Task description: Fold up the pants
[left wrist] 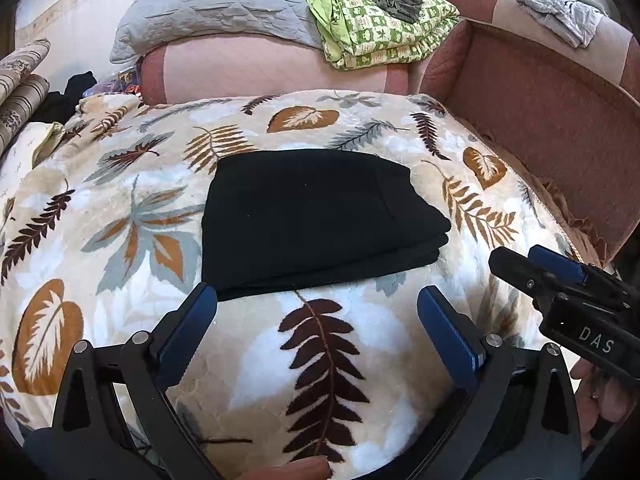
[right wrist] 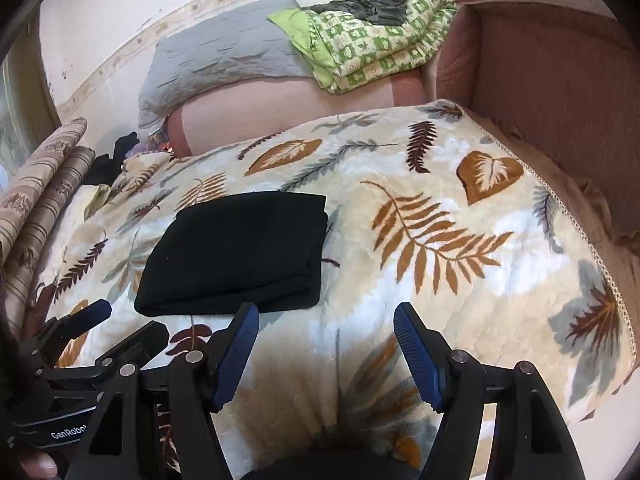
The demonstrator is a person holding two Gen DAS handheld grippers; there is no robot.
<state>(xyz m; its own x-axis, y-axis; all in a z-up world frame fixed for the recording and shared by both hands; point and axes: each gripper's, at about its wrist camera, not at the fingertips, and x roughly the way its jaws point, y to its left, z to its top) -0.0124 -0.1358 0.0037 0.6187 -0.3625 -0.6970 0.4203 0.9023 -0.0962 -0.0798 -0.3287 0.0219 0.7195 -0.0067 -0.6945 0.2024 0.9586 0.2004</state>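
Black pants (left wrist: 316, 216): folded into a flat stack, laid on the leaf-print blanket (left wrist: 120, 184).
Left gripper (left wrist: 318, 312): jaws apart, nothing held.
Right gripper (right wrist: 326, 324): jaws apart, nothing held.

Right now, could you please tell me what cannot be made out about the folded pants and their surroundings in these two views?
- Pants: uniformly black in both views, so waistband, seams and exact layer count are unreadable.
- Pants' underside: hidden against the leaf blanket.
- Dark garment on the green quilt: too crumpled to identify.
- Grey cloth on the armrest: cut off by the right wrist view's top edge.
- Left tool and right tool: bases cropped at the bottom.
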